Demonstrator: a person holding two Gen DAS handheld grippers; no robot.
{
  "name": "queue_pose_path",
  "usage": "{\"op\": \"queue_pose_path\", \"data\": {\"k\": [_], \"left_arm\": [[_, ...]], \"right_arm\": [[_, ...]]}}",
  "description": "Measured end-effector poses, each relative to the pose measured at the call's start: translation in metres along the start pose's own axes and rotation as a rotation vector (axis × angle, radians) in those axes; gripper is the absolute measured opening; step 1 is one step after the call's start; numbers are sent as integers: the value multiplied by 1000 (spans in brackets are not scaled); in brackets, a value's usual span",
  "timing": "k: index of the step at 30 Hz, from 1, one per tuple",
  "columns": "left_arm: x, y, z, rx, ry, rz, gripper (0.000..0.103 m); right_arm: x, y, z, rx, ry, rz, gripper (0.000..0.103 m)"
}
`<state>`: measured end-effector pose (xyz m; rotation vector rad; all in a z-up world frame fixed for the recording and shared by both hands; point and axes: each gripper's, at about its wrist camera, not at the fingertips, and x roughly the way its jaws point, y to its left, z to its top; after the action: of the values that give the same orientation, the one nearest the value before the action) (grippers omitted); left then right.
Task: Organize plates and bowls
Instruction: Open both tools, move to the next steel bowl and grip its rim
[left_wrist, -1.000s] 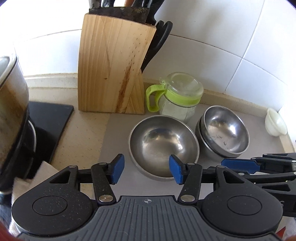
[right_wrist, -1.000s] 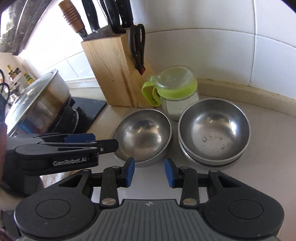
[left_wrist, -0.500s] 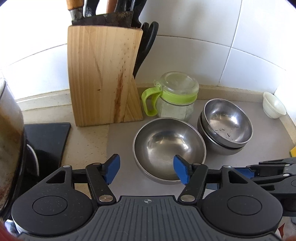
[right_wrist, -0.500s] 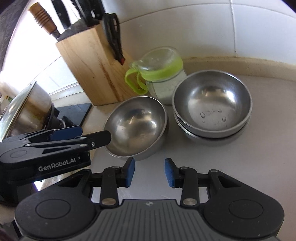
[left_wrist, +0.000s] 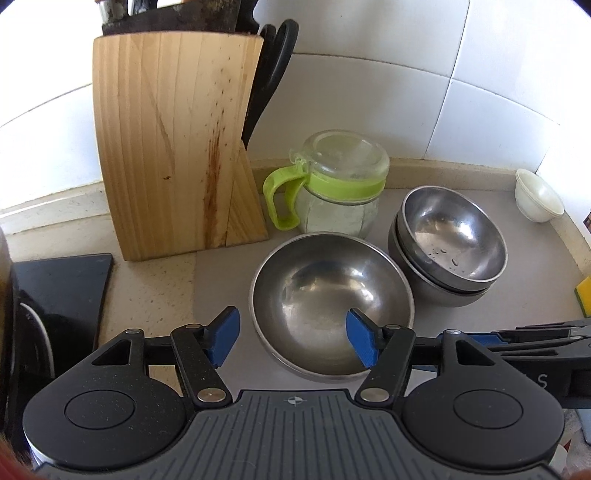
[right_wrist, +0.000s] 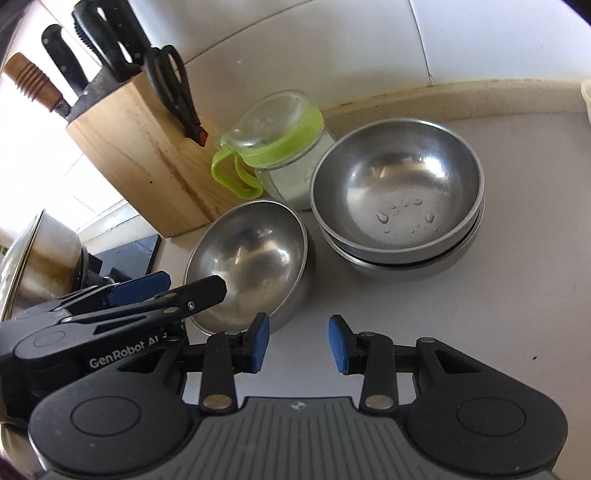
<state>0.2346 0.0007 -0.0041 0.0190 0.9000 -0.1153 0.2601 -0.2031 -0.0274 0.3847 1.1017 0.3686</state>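
I am holding the left gripper (left_wrist: 293, 341) spread across the near left rim of the single round steel bowl (left_wrist: 325, 291); the right gripper (right_wrist: 299, 341), also spread, is hanging beside it.

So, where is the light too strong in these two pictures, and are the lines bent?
Left wrist view: the wall left of the knife block is washed out white, and the tile seams curve. Right wrist view: the left edge is overexposed, and the counter edge bows behind the stacked bowls.

Bright daylight w/ blown-out glare at left; sharp centre, fisheye-warped edges.
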Motion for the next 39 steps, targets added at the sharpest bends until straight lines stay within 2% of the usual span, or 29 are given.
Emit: {"op": "queue_pose_path", "data": {"k": [7, 12, 23, 30, 34, 35, 39], "left_arm": [[8, 3, -1, 6, 17, -27, 71], [16, 3, 0, 11, 26, -43, 71], [32, 16, 1, -4, 52, -51, 70], [44, 14, -3, 11, 76, -53, 69], [49, 15, -5, 22, 81, -43, 65], [51, 15, -6, 25, 85, -42, 61], [53, 12, -6, 38, 78, -43, 58]], "right_arm": [[1, 1, -1, 56, -7, 4, 38], [-1, 0, 2, 122, -43, 15, 38], [20, -10, 8, 229, -46, 18, 38], [33, -4, 14, 173, -38, -16, 36], [42, 1, 17, 135, -26, -25, 23], [44, 3, 18, 123, -19, -29, 22], [51, 6, 21, 85, -13, -38, 21]]}}
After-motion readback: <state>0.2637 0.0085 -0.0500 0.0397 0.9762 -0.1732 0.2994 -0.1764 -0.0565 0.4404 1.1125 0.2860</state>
